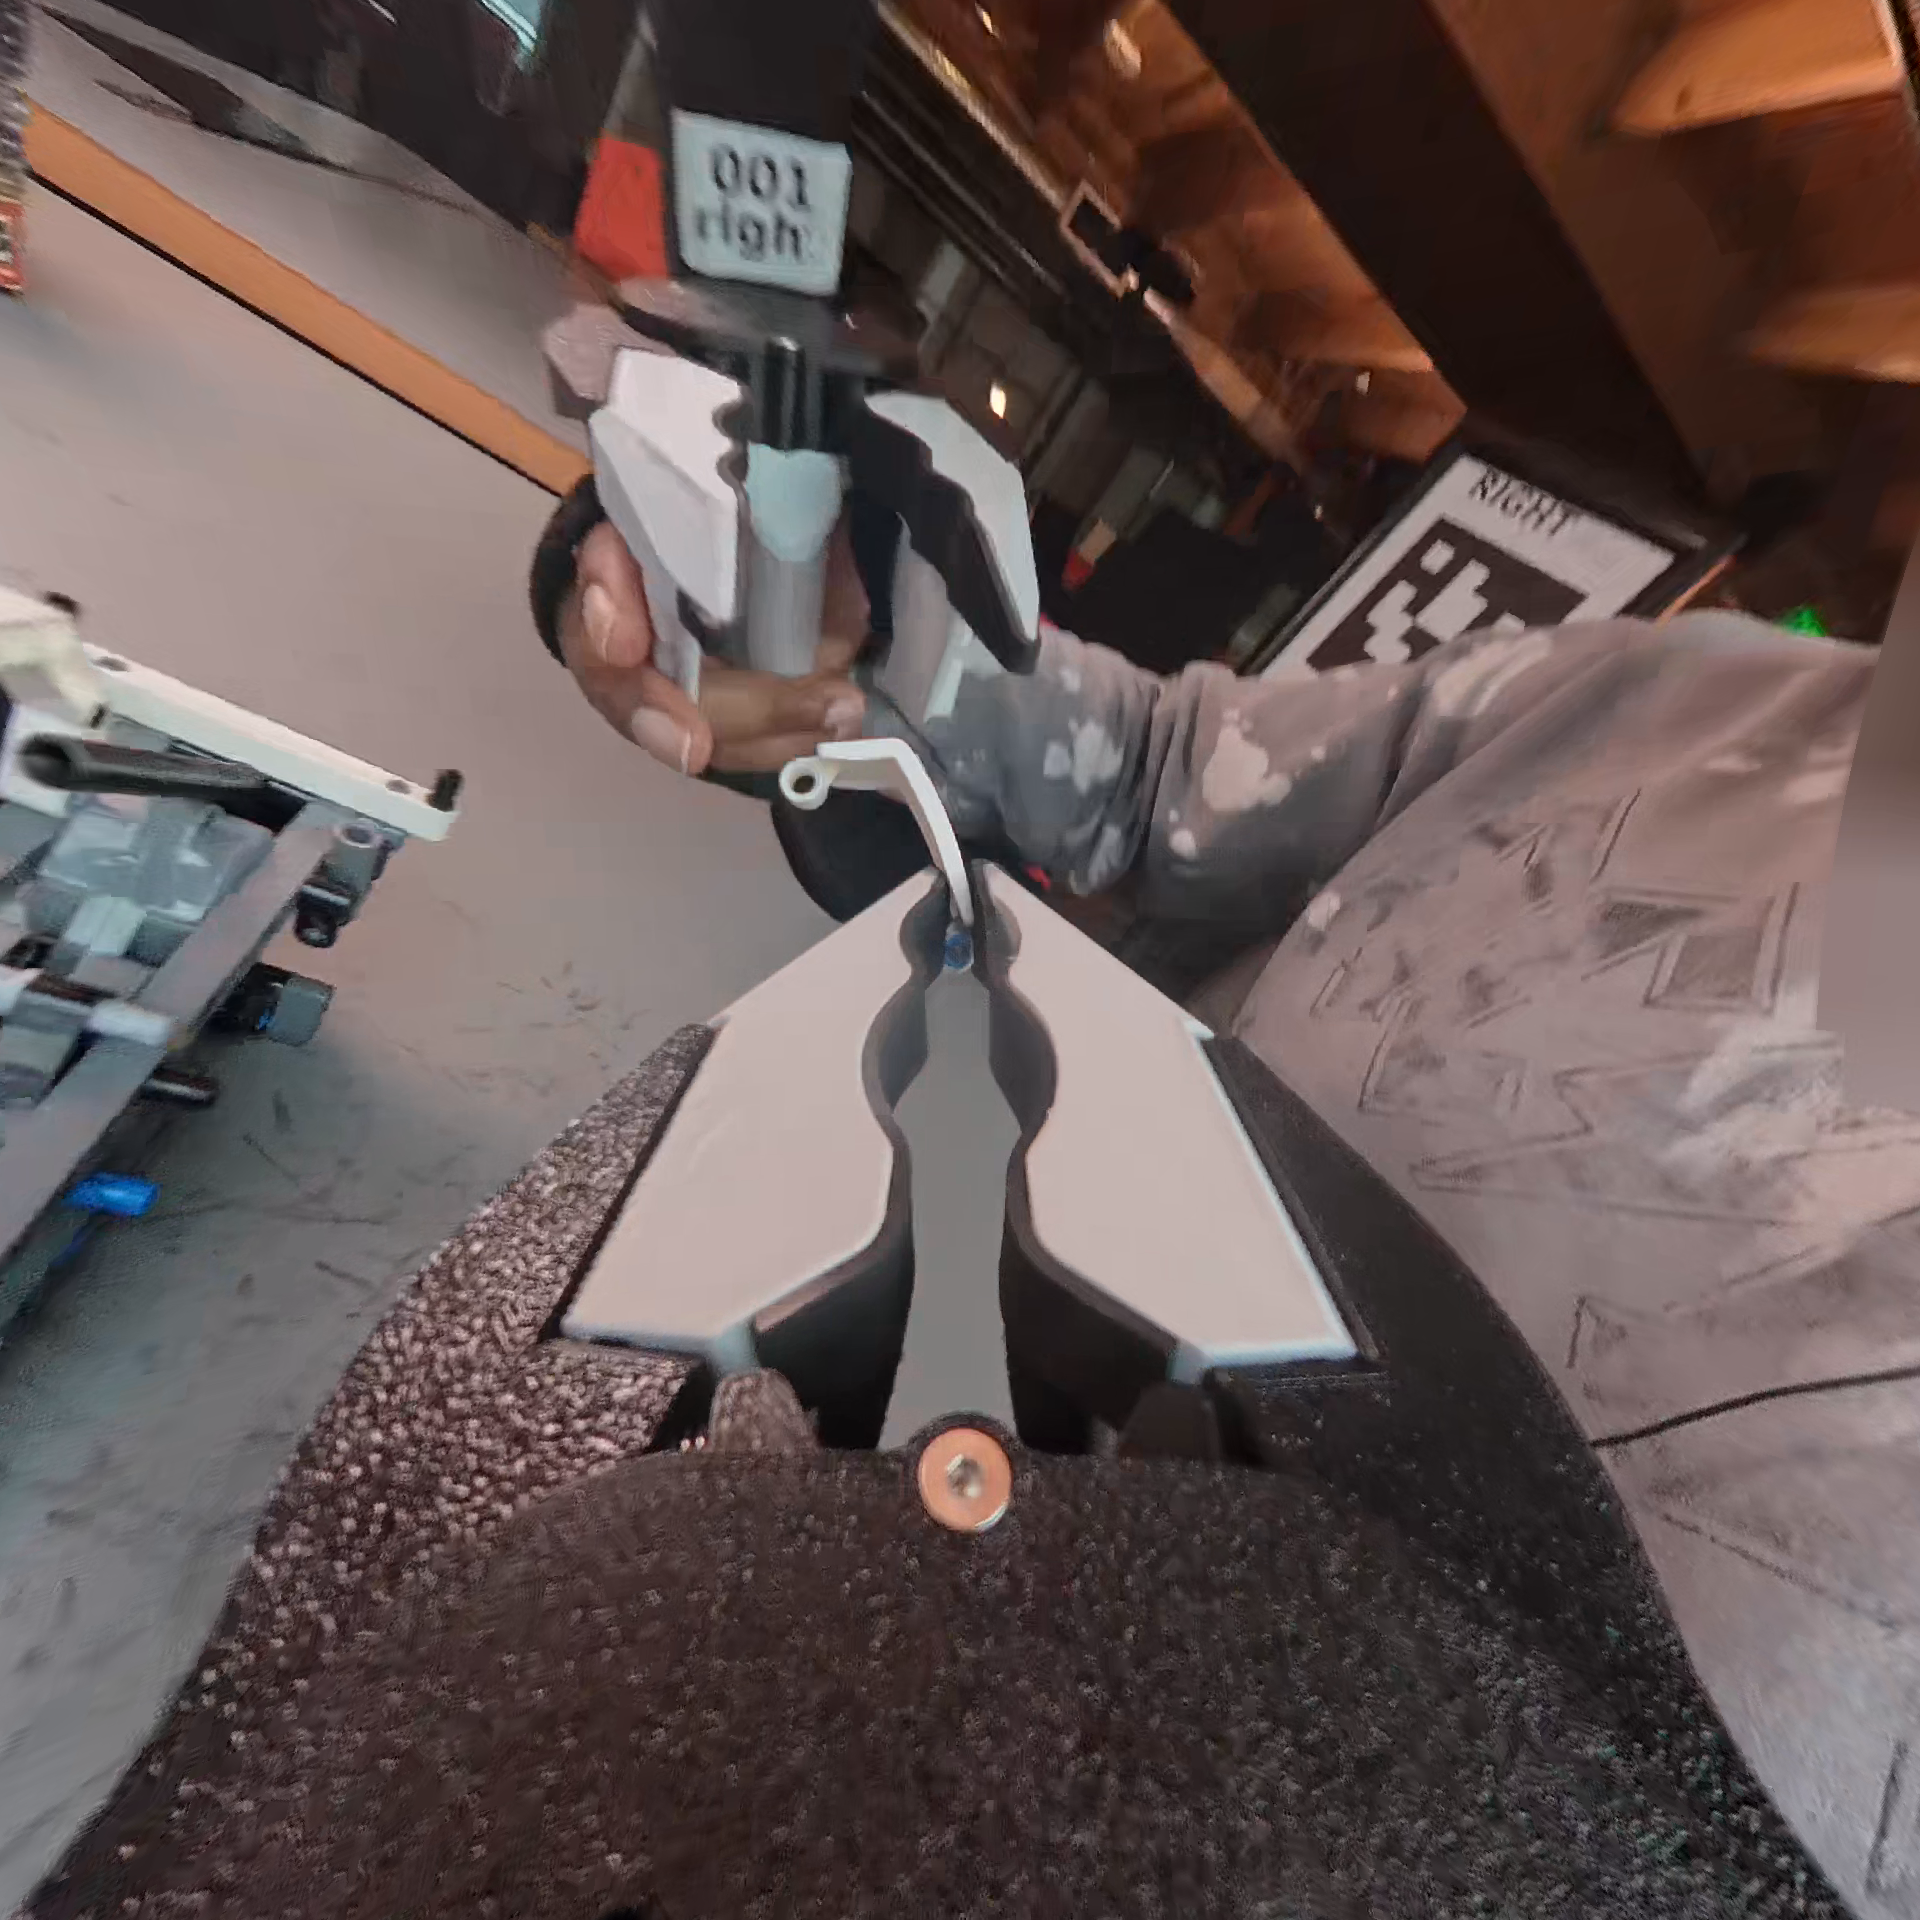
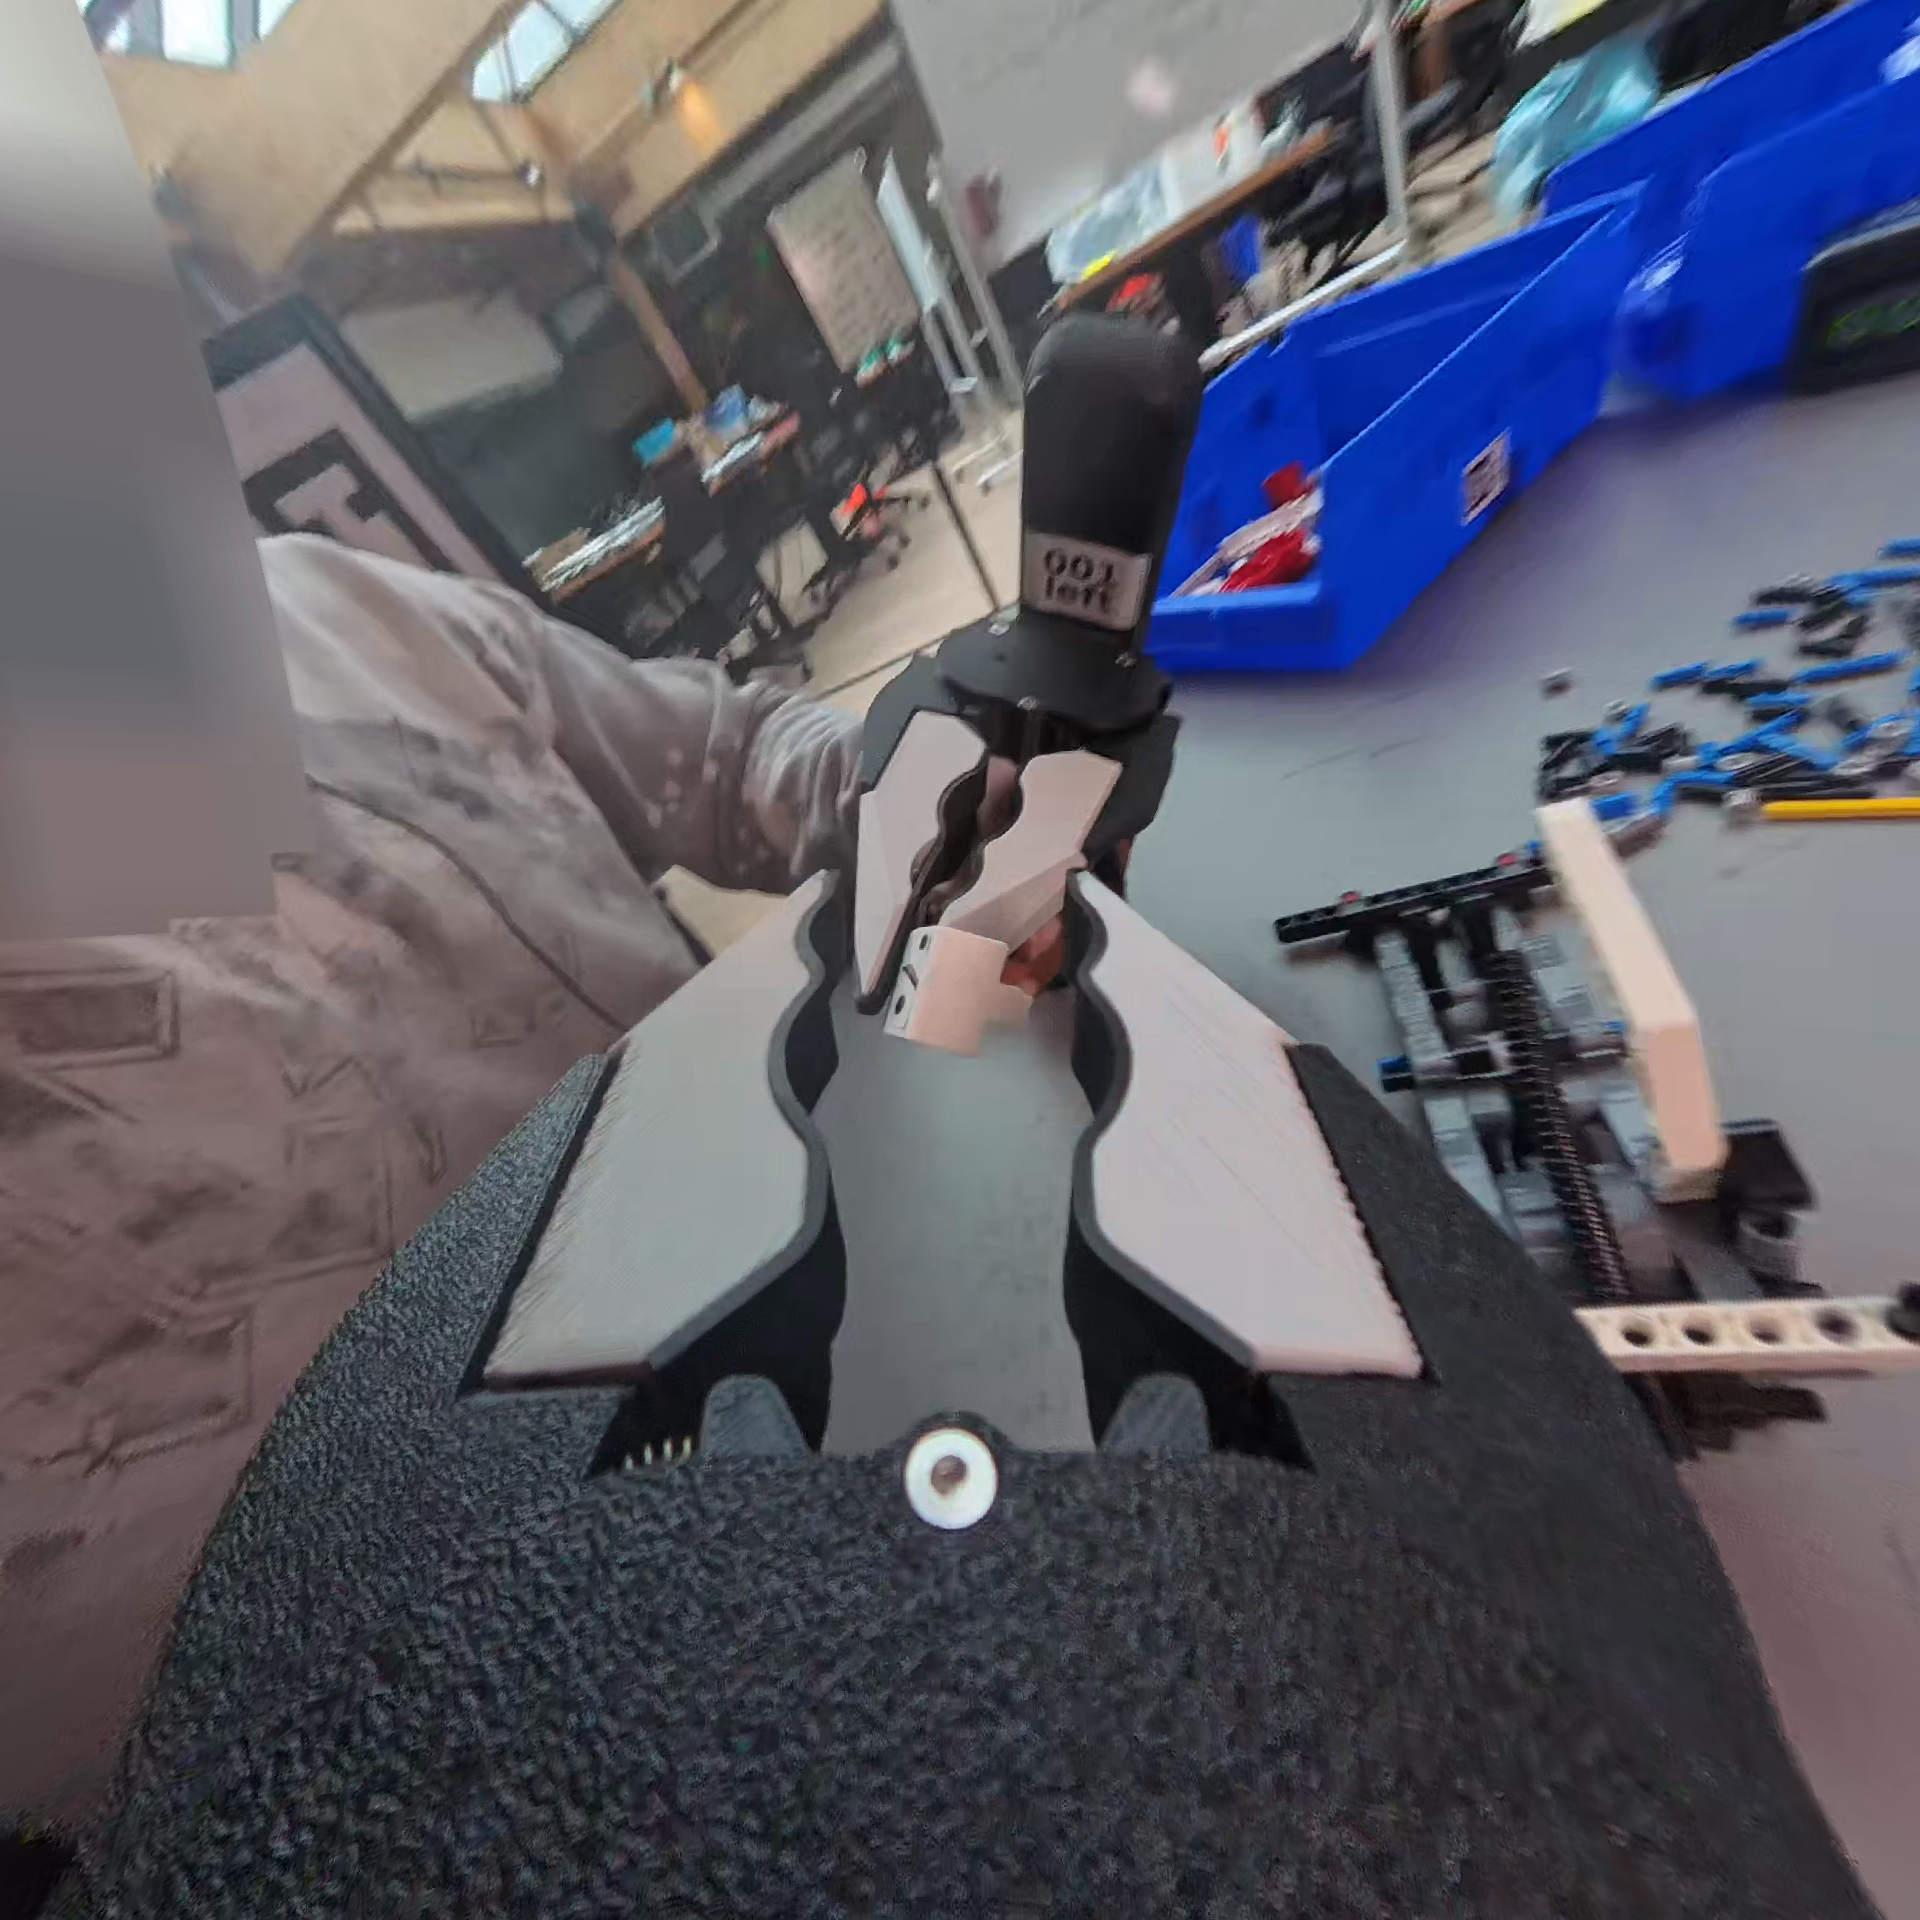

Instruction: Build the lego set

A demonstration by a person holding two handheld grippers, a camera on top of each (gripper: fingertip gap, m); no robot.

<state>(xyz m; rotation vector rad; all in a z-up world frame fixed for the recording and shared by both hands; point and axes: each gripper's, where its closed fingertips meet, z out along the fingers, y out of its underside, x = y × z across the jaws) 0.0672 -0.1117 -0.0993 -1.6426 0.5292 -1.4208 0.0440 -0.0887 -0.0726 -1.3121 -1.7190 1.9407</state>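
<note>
Left gripper (image 1: 961,894) fingertips pinch curved white lego piece (image 1: 914,805); right gripper (image 2: 951,914) fingers spread wide around it, holding nothing.

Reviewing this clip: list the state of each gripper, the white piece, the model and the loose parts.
Left gripper: shut on the curved white piece.
Curved white piece: pinched at its lower end, lifted off the table, eyelet end free.
Right gripper: open, nothing between its jaws.
Partly built model: resting on the table, untouched.
Loose parts: scattered on the table.
Blue bin: open, red pieces inside.
</note>
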